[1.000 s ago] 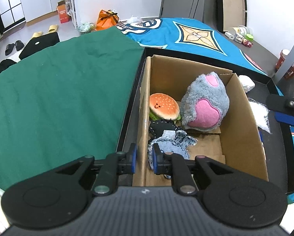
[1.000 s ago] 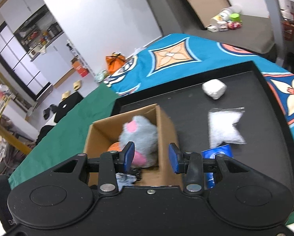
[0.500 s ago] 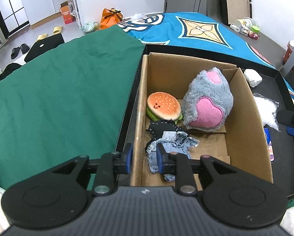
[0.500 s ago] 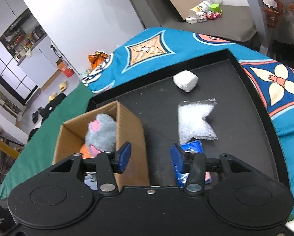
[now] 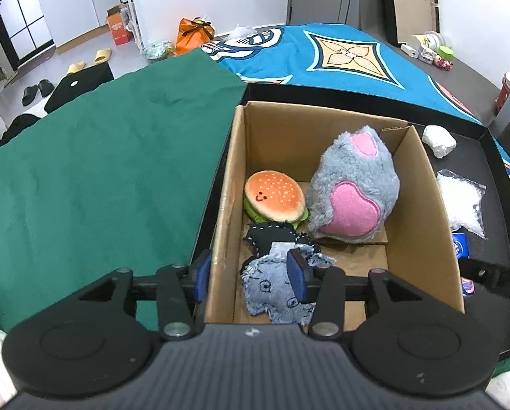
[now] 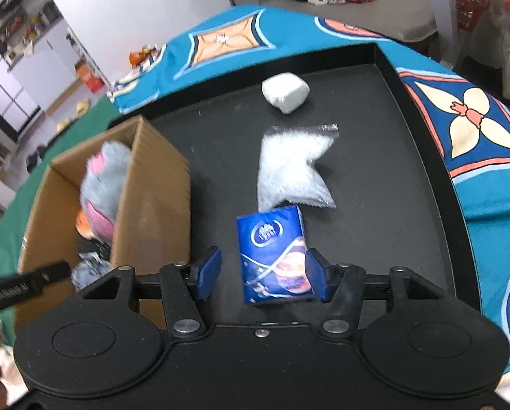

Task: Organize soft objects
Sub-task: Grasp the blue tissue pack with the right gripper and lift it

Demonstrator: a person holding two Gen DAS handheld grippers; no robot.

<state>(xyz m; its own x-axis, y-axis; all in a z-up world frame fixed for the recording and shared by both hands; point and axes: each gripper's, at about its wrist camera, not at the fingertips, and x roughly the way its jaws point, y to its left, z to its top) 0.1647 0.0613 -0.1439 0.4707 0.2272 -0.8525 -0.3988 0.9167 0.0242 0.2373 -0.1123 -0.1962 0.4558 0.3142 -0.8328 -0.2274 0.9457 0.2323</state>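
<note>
Left wrist view: the left gripper has just been opening, its jaws straddling the cardboard box wall, pads off the denim patch lying inside by the burger plush and grey plush. Right gripper has also just been opening (moderately wide); the blue tissue pack lies between its jaws on the black tray, ungripped, near a white-filled bag.

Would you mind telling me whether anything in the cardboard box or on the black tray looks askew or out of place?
The blue packet lies tilted on the black tray, outside the cardboard box. The clear bag and white lump lie loose there too. In the box, the frayed denim piece lies crumpled.
</note>
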